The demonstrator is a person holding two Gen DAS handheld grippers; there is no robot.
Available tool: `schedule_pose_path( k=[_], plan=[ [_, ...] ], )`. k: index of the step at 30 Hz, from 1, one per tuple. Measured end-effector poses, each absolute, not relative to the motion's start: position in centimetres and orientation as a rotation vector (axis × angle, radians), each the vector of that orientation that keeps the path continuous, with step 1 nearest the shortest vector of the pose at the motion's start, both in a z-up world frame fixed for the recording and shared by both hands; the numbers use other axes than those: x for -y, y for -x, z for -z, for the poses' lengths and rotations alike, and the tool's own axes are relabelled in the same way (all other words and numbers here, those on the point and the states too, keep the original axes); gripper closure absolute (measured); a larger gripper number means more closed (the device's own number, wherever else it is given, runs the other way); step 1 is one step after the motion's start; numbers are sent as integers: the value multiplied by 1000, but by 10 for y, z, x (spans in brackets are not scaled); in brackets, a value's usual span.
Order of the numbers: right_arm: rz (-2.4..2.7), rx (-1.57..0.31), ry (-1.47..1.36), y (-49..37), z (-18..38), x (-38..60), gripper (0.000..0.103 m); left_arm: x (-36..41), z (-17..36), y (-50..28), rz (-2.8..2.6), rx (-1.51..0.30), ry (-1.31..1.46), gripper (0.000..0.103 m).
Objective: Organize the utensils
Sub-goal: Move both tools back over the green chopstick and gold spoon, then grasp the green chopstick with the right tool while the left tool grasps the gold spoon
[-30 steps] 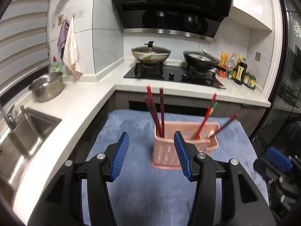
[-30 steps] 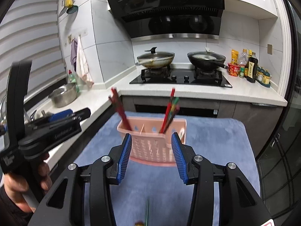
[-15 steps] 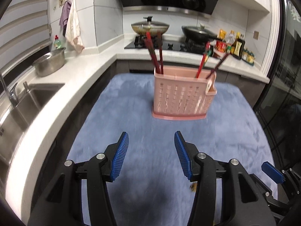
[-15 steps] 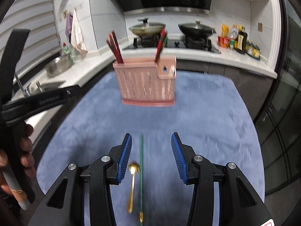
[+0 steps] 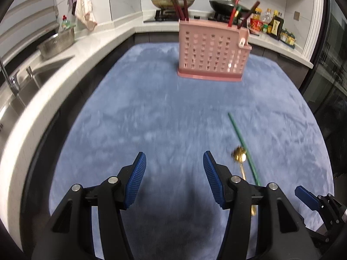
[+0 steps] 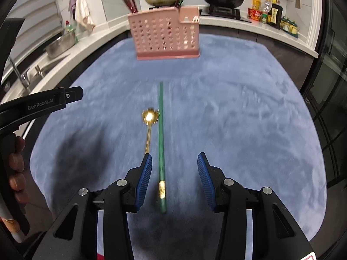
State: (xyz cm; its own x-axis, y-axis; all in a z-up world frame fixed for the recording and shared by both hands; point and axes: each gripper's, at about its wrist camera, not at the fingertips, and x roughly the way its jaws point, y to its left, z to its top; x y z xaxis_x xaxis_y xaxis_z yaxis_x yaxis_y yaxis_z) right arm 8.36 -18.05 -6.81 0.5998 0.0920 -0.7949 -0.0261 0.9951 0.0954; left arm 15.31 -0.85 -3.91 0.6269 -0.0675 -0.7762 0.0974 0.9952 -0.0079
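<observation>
Blue plush cloth covered the tabletop, with white kitchen counter curving round its left and far sides. Toward the far edge stood a pink perforated utensil holder, upright, with red chopsticks poking from its left end and more sticks from its right compartment. Nearer, a green chopstick lay lengthwise on the cloth, a small gold spoon just beside it on its left, bowl pointing to the holder. The right tongs hovered over the chopstick's near end, jaws apart, not pressing it. The left tongs hung open to the left of the spoon, only bare cloth between them, their jaws having just widened.
</observation>
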Motion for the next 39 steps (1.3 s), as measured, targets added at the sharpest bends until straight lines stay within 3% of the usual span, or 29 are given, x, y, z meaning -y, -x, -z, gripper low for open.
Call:
schedule_pose_path(
  k=[3, 12, 19, 26, 39],
  plan=[
    [-70, -938, -51, -79, 77, 174, 62, 7, 55, -145, 92, -923, -29, 51],
    [-93, -986, -35, -76, 100, 163, 78, 4, 82, -134, 88, -983, -58, 51],
    [-84, -997, -38, -77, 107, 165, 95, 11, 89, -128, 106, -999, -73, 42],
    [-44, -980, -62, -75, 103, 178, 96, 30, 88, -122, 178, -996, -93, 33],
    [16, -983, -147, -69, 101, 213, 96, 86, 105, -120, 343, -1031, -88, 33]
  ],
)
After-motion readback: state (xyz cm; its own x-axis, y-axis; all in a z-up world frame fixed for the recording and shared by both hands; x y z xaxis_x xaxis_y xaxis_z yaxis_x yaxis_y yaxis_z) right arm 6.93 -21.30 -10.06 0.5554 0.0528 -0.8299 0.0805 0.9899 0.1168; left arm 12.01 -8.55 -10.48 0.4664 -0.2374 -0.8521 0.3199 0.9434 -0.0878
